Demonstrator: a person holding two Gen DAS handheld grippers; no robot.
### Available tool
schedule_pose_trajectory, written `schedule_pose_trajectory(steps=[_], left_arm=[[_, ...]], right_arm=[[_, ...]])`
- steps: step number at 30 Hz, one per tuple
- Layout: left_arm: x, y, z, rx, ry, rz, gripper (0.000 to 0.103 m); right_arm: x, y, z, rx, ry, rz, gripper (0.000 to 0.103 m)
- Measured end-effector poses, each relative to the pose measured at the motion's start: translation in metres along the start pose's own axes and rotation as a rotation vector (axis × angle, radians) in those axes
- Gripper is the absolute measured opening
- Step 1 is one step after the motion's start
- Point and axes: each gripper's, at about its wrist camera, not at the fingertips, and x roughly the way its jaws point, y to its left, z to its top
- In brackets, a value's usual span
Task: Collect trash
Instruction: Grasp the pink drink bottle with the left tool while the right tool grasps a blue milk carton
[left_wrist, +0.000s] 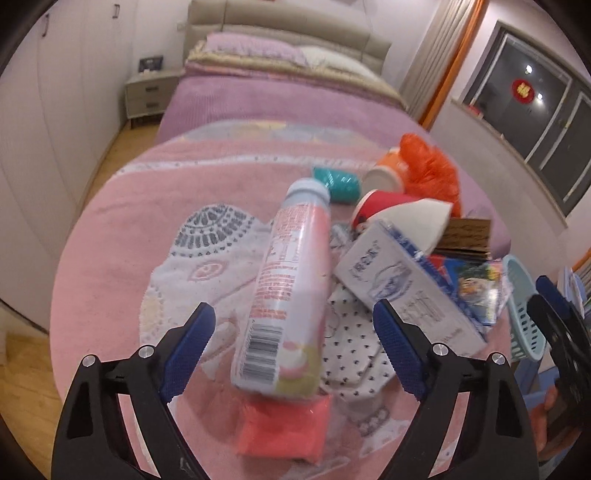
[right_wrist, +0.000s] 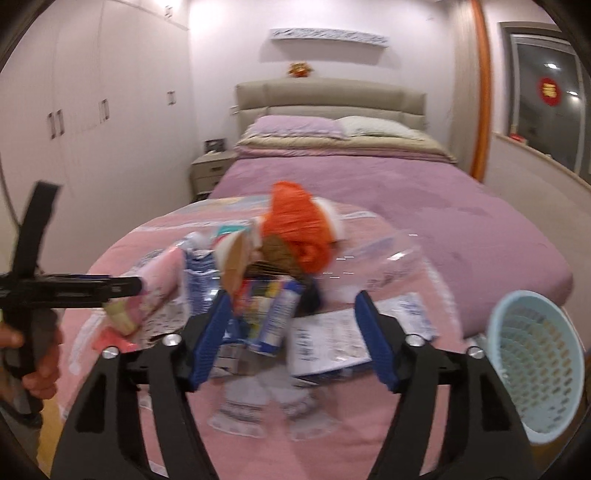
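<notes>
A pile of trash lies on a pink blanket (left_wrist: 129, 229) at the foot of the bed. My left gripper (left_wrist: 291, 354) is open, its blue pads on either side of a pink and white plastic bottle (left_wrist: 284, 291) lying on its side. Beside the bottle are a white carton (left_wrist: 399, 288), a red paper cup (left_wrist: 376, 206), a teal cup (left_wrist: 336, 182) and an orange plastic bag (left_wrist: 428, 166). My right gripper (right_wrist: 295, 339) is open over a colourful snack wrapper (right_wrist: 269, 314) and printed papers (right_wrist: 325, 339). The orange bag (right_wrist: 299, 218) shows behind it.
A light blue perforated basket (right_wrist: 535, 373) stands at the bed's right corner, and shows in the left wrist view (left_wrist: 524, 314). A pink packet (left_wrist: 284, 428) lies under the bottle's base. A nightstand (left_wrist: 147, 92) and wardrobes (right_wrist: 74, 129) are to the left, a window (left_wrist: 535, 110) to the right.
</notes>
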Motion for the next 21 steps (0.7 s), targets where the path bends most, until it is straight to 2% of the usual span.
schedule_pose_trajectory(steps=[7, 11, 21], left_arm=[[0.023, 0.004, 0.006, -0.011, 0.064, 0.020, 0.064], [0.028, 0.004, 0.008, -0.019, 0.080, 0.000, 0.054], [0.014, -0.004, 0.000, 0.003, -0.003, 0.026, 0.049]], right_arm=[[0.038, 0.032, 0.001, -0.055, 0.089, 0.067, 0.069], [0.050, 0.040, 0.002, -0.085, 0.102, 0.051, 0.069], [0.044, 0.049, 0.000, -0.140, 0.079, 0.051, 0.068]])
